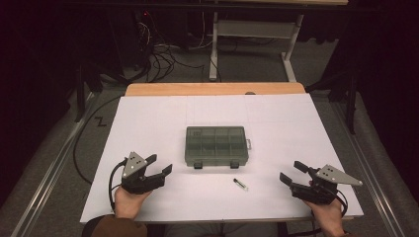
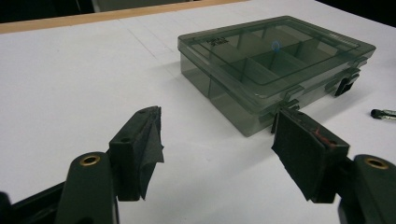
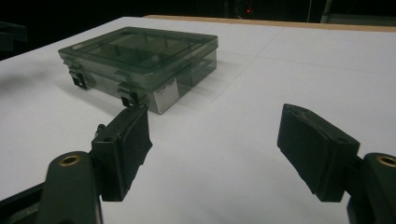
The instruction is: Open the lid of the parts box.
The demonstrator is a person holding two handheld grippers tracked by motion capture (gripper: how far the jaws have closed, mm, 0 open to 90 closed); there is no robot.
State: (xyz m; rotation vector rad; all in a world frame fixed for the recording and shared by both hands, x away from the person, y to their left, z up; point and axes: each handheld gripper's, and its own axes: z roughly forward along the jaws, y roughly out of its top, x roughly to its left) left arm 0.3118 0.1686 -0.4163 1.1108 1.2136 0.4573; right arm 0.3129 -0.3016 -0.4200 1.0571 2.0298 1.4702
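Note:
A smoky clear plastic compartment box (image 1: 215, 146) lies shut in the middle of the white table, its two black latches facing the person. A small dark screw-like part (image 1: 240, 183) lies on the table just in front of the box's right latch. My left gripper (image 1: 159, 165) rests at the front left, jaws wide apart with nothing between them, pointing toward the box (image 2: 273, 65); the small part (image 2: 384, 113) shows at its view's right edge. My right gripper (image 1: 291, 172) rests at the front right, open and empty, facing the box (image 3: 140, 60).
The white table top (image 1: 148, 118) has a wooden strip (image 1: 212, 89) along its far edge. Beyond it are a desk frame (image 1: 257, 39) and loose cables (image 1: 158, 54) on the floor. A metal rail (image 1: 44, 182) runs along the left side.

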